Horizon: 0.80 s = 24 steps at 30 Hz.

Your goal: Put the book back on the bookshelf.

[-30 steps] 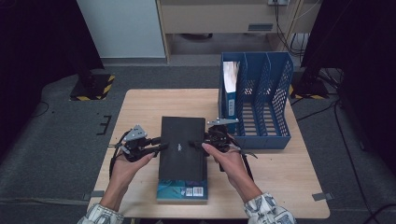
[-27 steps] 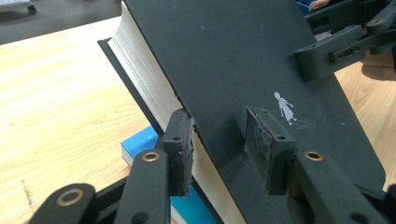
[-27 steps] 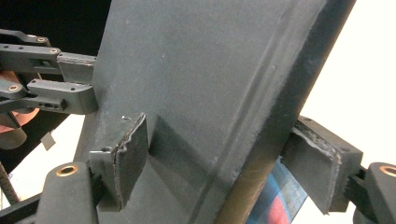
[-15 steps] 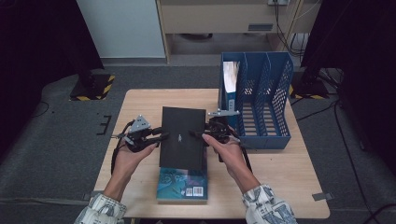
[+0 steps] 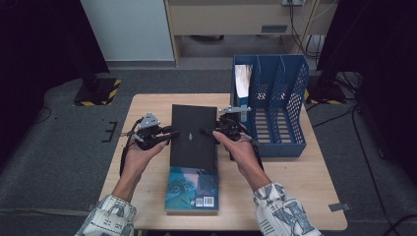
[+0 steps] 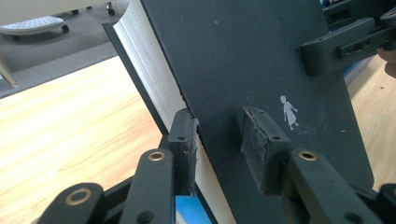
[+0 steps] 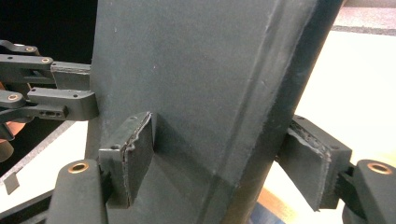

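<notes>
Both grippers — left gripper (image 5: 169,132), right gripper (image 5: 204,132) — clamp black book (image 5: 193,135), hiding its edges.

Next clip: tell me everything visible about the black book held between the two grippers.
The black book is a matte hardcover with a pale page block and a tiny white figure printed on its cover. It is lifted and tilted above a teal book lying on the wooden table. The left gripper clamps its page edge, the right gripper its spine side; both sets of fingers press on it.
</notes>
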### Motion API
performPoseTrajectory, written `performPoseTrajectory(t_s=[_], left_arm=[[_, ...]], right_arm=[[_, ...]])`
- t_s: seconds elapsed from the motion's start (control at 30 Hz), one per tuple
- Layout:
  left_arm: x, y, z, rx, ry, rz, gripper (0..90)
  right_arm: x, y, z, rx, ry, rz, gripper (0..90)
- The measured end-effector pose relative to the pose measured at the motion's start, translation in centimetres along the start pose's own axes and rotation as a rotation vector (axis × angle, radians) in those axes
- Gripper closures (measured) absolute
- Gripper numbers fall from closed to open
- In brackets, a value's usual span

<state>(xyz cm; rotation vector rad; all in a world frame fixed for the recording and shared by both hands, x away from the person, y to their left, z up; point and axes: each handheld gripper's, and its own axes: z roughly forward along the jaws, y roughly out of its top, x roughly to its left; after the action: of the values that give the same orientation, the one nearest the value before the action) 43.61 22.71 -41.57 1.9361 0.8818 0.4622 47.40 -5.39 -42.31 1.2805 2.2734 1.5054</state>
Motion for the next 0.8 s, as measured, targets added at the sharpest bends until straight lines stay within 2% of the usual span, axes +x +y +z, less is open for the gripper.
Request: performPoseTrajectory(t_s=[0.13, 0.33, 0.47, 0.63, 0.73, 0.8], left_arm=[[0.2, 0.1, 0.1, -0.018, 0.007, 0.0, 66.0], [-0.2, 0.1, -0.7, -0.012, 0.01, 0.023, 66.6], [-0.9, 0.0, -1.7, -0.009, 0.003, 0.046, 68.5], [-1.9, -0.4, -3.0, -0.006, -0.015, 0.056, 70.9], [-2.6, -0.7, -3.8, -0.006, -0.021, 0.062, 71.9], [-3.1, -1.1, -4.3, -0.006, -0.028, 0.066, 72.3]], right_arm=[[-0.1, 0.6, 0.2, -0.013, -0.012, -0.012, 29.3], [0.6, 0.6, -0.3, -0.029, -0.021, -0.048, 29.7], [1.6, 0.2, -1.2, -0.05, -0.034, -0.093, 30.4], [2.9, -0.6, -2.6, -0.082, -0.038, -0.14, 31.9], [3.9, -1.1, -3.4, -0.088, -0.047, -0.192, 31.5], [4.4, -1.5, -3.9, -0.097, -0.047, -0.208, 31.5]])
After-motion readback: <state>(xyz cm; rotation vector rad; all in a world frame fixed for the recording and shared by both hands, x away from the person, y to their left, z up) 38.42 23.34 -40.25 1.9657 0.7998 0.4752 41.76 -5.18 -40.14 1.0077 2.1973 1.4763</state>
